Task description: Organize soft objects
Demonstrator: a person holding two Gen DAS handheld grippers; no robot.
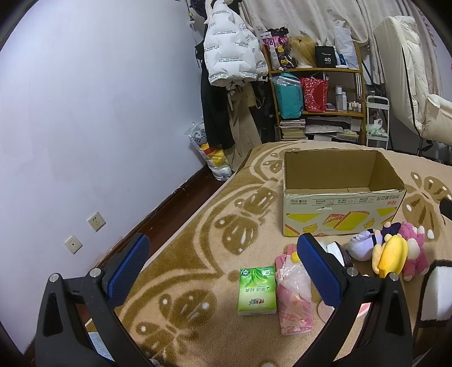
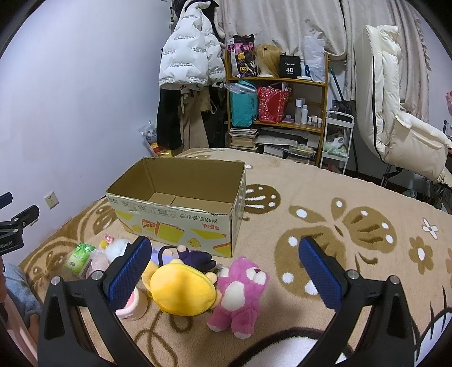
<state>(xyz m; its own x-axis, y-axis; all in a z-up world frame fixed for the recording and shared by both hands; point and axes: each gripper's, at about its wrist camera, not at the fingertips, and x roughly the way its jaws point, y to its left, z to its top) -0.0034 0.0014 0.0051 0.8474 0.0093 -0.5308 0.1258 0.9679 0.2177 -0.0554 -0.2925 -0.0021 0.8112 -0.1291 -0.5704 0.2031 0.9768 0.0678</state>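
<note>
1. The soft toys lie in a cluster on the bed blanket (image 2: 339,203), just near of the cardboard box (image 2: 180,214): a pink plush bear (image 2: 240,293) on the right, a yellow plush (image 2: 180,290) touching its left side, and a purple and dark plush (image 2: 195,258) behind them, close to the box front.
2. Left of the cluster lie a white fluffy toy (image 2: 117,247), a pink plastic-wrapped packet (image 1: 293,293) and a green tissue pack (image 1: 256,290), side by side.
3. The box stands upright with its top open, and only its bare bottom flaps show inside.
4. The right gripper (image 2: 226,273) hovers over the toys with its blue fingers (image 2: 128,271) spread wide, holding nothing; the yellow plush and pink bear sit in view between them.
5. The left gripper (image 1: 223,271) also hangs wide open and empty, above the tissue pack and pink packet.
6. Beyond the far edge of the bed stand a wooden shelf (image 2: 282,84) of bags and books, a hanging white puffer jacket (image 2: 186,59), and a curtain (image 2: 282,25).
</note>
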